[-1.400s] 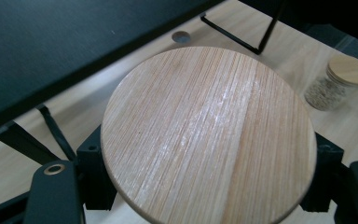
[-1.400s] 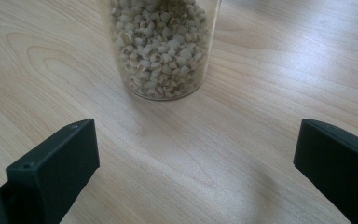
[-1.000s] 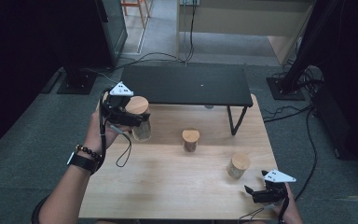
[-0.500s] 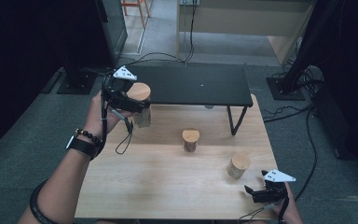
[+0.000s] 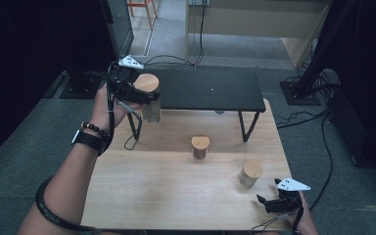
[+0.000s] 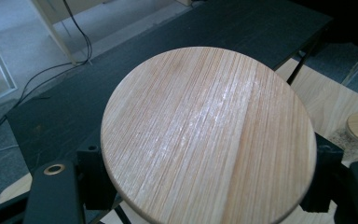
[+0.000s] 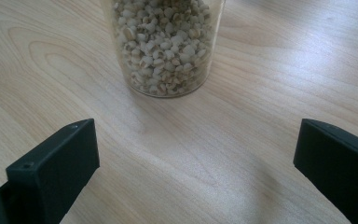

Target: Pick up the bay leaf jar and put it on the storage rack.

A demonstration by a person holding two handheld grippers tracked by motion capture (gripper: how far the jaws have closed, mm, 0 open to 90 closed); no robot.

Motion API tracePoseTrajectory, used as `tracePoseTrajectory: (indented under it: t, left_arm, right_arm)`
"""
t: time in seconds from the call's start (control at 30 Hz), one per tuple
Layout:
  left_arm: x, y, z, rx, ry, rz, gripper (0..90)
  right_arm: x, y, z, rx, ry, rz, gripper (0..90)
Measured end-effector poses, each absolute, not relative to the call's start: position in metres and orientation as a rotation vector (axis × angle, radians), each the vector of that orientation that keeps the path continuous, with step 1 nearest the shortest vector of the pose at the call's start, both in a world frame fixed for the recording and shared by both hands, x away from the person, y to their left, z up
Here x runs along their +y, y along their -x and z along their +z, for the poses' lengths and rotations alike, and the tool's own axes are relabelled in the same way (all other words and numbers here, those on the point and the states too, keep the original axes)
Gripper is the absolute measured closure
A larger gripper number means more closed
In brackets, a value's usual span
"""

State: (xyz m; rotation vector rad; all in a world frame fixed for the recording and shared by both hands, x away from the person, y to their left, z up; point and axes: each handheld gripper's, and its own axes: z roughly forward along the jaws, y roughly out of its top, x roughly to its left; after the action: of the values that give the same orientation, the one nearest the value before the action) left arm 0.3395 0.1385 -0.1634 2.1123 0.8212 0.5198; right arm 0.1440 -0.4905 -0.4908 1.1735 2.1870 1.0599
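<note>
Your left gripper is clamped on the big jar, its jaws pressing the glass from either side just under the round wooden lid. You carry it upright, off the wooden table, at the far left, right at the near-left corner of the black shelf.

What the coming move turns on is height and direction. The jar's long axis stands vertical, and its base looks to hang below the level of the shelf top, though from the high view that is hard to judge. The shelf lies beyond and to the right of the jar, so if you mean to set it there, the base must clear the near edge first, then travel far and right before it comes down.

Your right gripper sits low at the near right corner of the table with its jaws spread wide and nothing between them. The jar of pale grains stands just beyond those jaws, apart from them, centred a little left in the right gripper view. The small jar in the middle of the table lies about midway between your two hands. The shelf corner is far nearer your left hand, so that hand should finish the placing.
</note>
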Motion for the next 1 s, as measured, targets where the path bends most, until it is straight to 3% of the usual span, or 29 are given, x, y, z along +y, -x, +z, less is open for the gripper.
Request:
tracePoseTrajectory:
  t: [1.0]
  left_arm:
    - [0.125, -0.391, -0.159, 0.878, -2.101, 0.518, 25.3]
  right_arm:
    - [-0.49, -0.144, -0.491, 2.197, -1.161, 1.056, 0.0]
